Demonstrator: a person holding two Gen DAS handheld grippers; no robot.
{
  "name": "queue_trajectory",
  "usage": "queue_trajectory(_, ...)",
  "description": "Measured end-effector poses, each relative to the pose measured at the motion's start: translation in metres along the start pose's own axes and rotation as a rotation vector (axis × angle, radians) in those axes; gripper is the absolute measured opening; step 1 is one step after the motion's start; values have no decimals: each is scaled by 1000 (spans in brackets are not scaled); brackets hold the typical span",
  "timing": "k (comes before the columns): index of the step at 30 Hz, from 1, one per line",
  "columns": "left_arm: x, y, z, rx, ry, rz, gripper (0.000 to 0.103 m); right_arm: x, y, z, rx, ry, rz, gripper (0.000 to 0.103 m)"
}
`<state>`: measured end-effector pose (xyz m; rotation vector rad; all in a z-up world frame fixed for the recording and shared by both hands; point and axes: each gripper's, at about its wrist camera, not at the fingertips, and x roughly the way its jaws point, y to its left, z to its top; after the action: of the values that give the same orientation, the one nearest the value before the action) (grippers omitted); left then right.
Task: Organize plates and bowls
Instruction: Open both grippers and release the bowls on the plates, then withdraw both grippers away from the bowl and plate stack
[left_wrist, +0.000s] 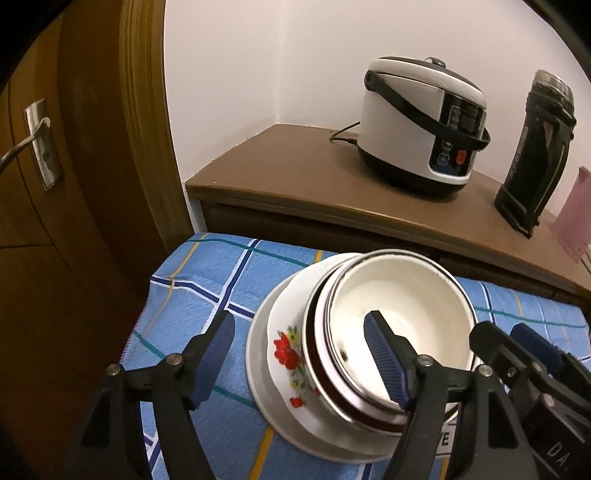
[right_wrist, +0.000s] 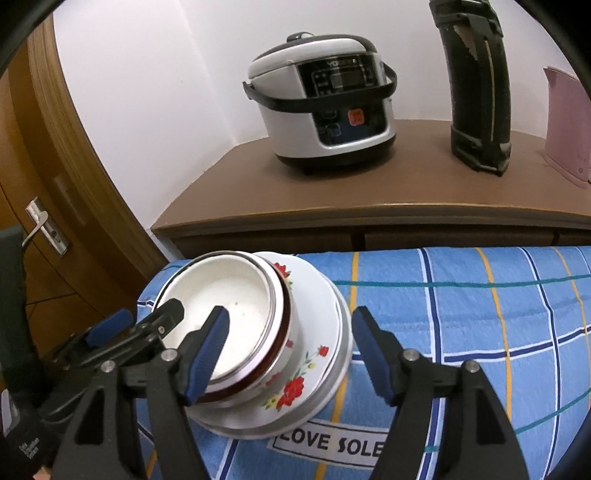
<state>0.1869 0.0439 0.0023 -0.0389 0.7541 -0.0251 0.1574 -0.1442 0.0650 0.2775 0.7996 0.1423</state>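
left wrist: close, from stack's left | right wrist: close, from right | shared: bowl stack (left_wrist: 369, 332), cooker (right_wrist: 321, 107)

The tall black thermos flask (right_wrist: 480, 92) is cut off by the top edge. The pink plastic jug (left_wrist: 574, 218) is cropped at the right edge. The white cloth label (right_wrist: 332, 443) shows only partial lettering.

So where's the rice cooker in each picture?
Left wrist: the rice cooker is upper right, on the brown cabinet.
Right wrist: the rice cooker is top centre, on the same cabinet.
Shared landmark: the black flask stands just right of it in both.
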Motion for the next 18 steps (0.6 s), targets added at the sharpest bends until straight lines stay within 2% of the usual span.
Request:
queue_trajectory(3,-3,1,-4,-4,-1,3,75,-4,1,-2,-3,-1,-2,71)
queue_trajectory(6,-8,4,-7,-13,-9,-5,75,-7,1,-4,-3,-10,-4,76)
queue_trajectory(10,-18,2,-11,0,-45,9,75,-17,1,-9,-6,-35,2,78)
queue_trajectory(14,-25,3,-13,-12,-70,6,83,-26,1,-13,-10,-62,-6,86)
queue_trajectory(18,-30,1,-15,-5,-81,24,84,-34,-3,-16,-1,-93,4,92)
